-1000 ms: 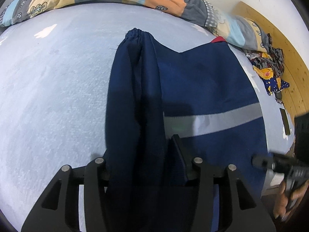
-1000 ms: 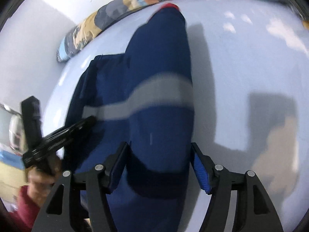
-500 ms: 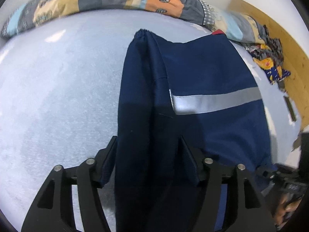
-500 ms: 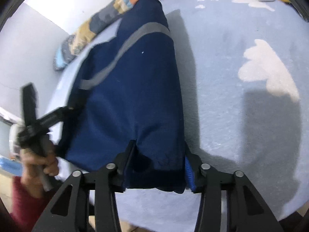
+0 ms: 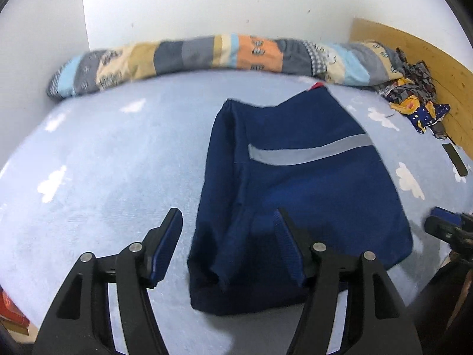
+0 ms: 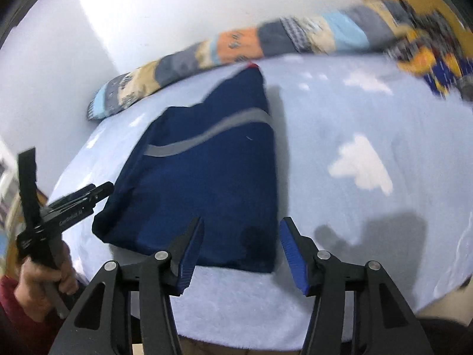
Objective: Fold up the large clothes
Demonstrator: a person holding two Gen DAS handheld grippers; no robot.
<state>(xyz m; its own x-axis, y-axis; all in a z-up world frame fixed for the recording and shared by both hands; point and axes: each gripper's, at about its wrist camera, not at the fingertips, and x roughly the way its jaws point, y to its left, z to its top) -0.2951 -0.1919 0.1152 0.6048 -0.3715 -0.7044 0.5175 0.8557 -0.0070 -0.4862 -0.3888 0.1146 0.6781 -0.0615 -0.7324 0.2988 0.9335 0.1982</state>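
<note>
A navy garment (image 5: pixel 295 183) with a grey reflective stripe (image 5: pixel 310 153) lies folded and flat on the light-blue sheet (image 5: pixel 118 162). My left gripper (image 5: pixel 229 222) hovers open over the garment's near left edge; one finger is over the cloth, the other over bare sheet, and neither pinches it. In the right wrist view the garment (image 6: pixel 207 177) lies ahead, and my right gripper (image 6: pixel 242 230) stands open above its near right corner without gripping. The left gripper (image 6: pixel 59 216) shows at the left, held by a hand (image 6: pixel 44 284).
A rolled patchwork quilt (image 5: pixel 207 56) runs along the wall at the bed's far edge. A heap of patterned clothes (image 5: pixel 414 100) lies by the wooden headboard (image 5: pixel 428 56). A dark flat object (image 5: pixel 455 159) rests near the bed's right edge. The bed's near edge is just below the grippers.
Both grippers have drawn back and risen away from the garment, which now lies flat. The left jaws stand wider than a second ago and no longer hold the cloth; the right jaws are narrower.
</note>
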